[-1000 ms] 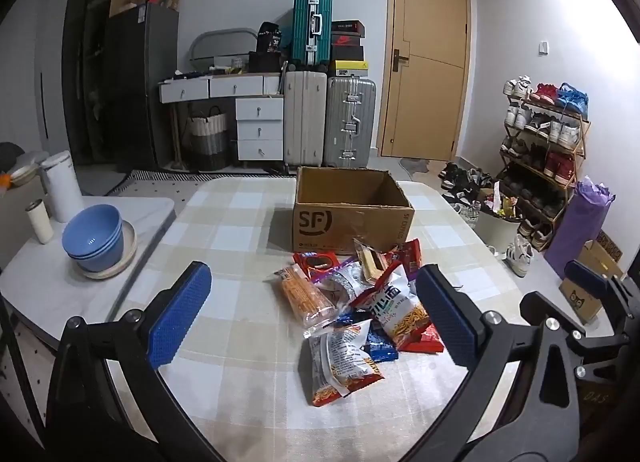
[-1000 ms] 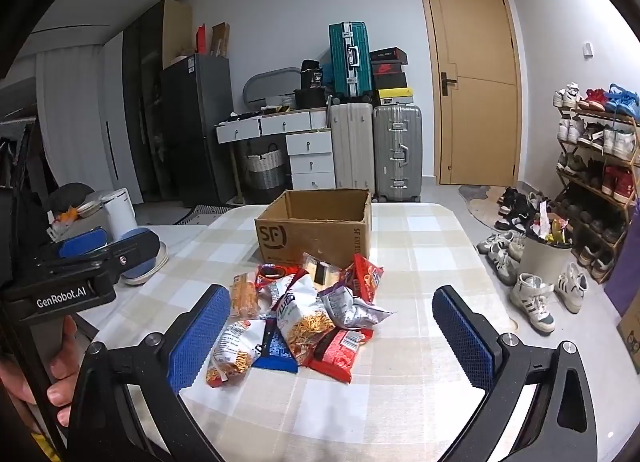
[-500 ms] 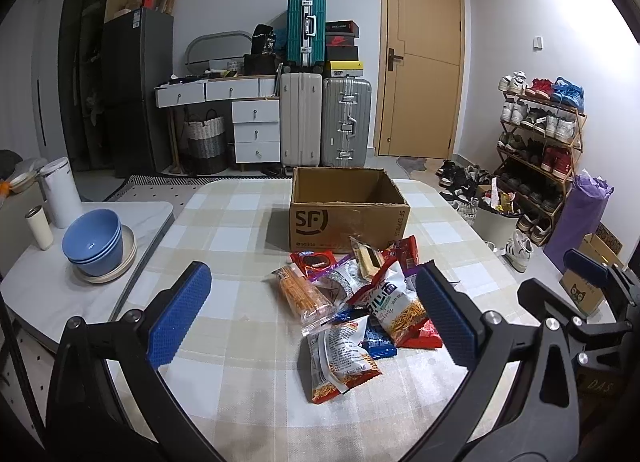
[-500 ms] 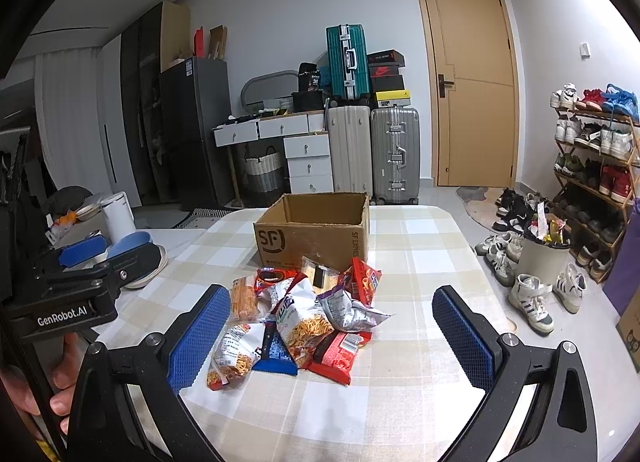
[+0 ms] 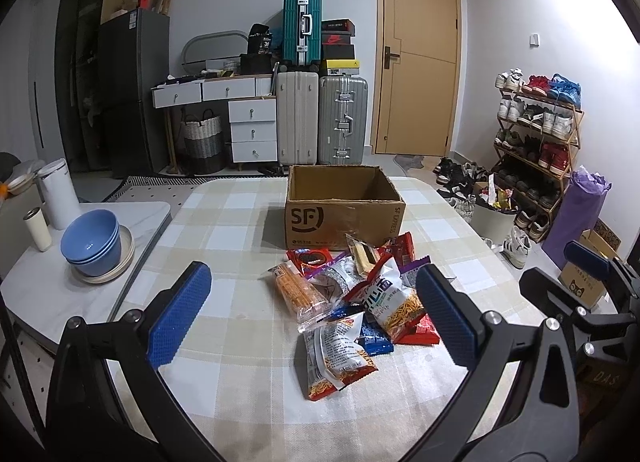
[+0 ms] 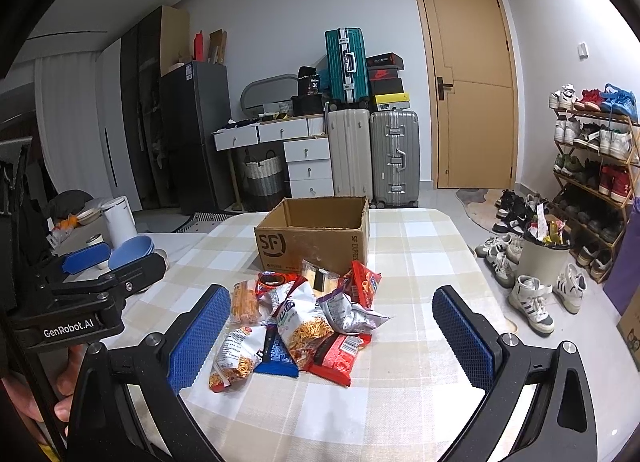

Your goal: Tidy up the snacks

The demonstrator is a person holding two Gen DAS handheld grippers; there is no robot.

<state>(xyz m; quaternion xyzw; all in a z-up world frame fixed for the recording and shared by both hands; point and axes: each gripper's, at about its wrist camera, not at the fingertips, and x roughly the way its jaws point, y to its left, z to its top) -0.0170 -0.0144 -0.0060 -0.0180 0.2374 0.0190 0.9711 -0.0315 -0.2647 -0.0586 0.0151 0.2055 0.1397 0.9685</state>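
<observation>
Both claws are creeping in, and the snack pile sits a shade closer in each wrist view than half a second ago. Nothing is picked yet, so this reads as the approach to a first grab.

The left claw (image 5: 312,318) hangs spread wide and empty above the worktop (image 5: 224,390), its blue pads (image 5: 178,318) framing the pile of snack packets (image 5: 352,302) at 12 o'clock. The right claw (image 6: 328,338) is equally released, holding nothing, with the same heap (image 6: 304,318) between its tips. A hand (image 6: 36,394) grips the left tool at 8 o'clock in the right view.

Beyond the packets, at 12 o'clock, the open cardboard box (image 5: 344,206) appears empty, the likely destination.
</observation>
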